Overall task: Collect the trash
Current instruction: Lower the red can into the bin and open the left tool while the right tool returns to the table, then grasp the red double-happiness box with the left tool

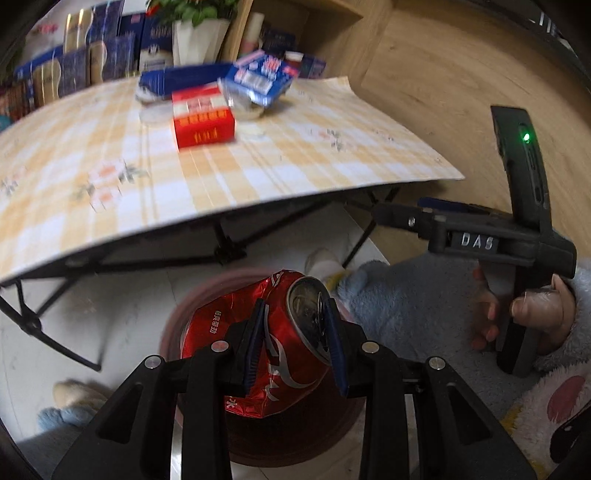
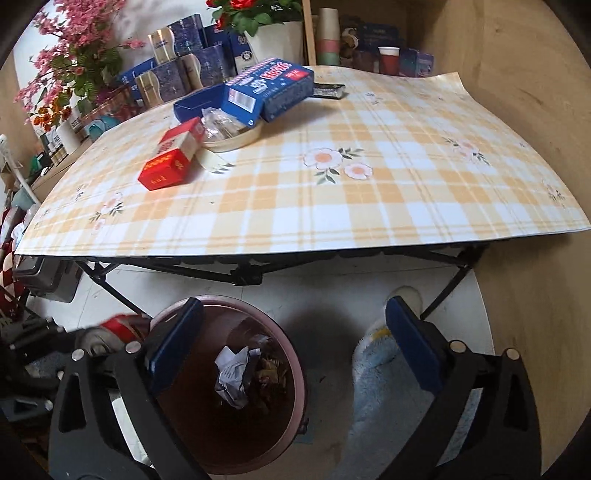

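My left gripper [image 1: 297, 345] is shut on a crushed red drink can [image 1: 269, 343] and holds it above the round pink bin [image 1: 173, 332] on the floor. The can's end [image 2: 118, 326] shows at the left of the right wrist view. My right gripper [image 2: 293, 350] is open and empty above the same bin [image 2: 299, 354], which holds crumpled paper [image 2: 232, 376] and scraps. The right gripper's body [image 1: 517, 236] shows at the right of the left wrist view. On the table lie a red box [image 2: 171, 160], a blue box [image 2: 269, 92] and a shallow dish [image 2: 238, 138].
A folding table with a yellow plaid cloth [image 2: 369, 184] stands just beyond the bin, its black legs [image 2: 243, 275] near it. Boxes, potted flowers [image 2: 273, 33] and cups crowd the back. The person's blue fleece leg [image 2: 388, 387] stands right of the bin. A wooden wall [image 2: 517, 74] is at right.
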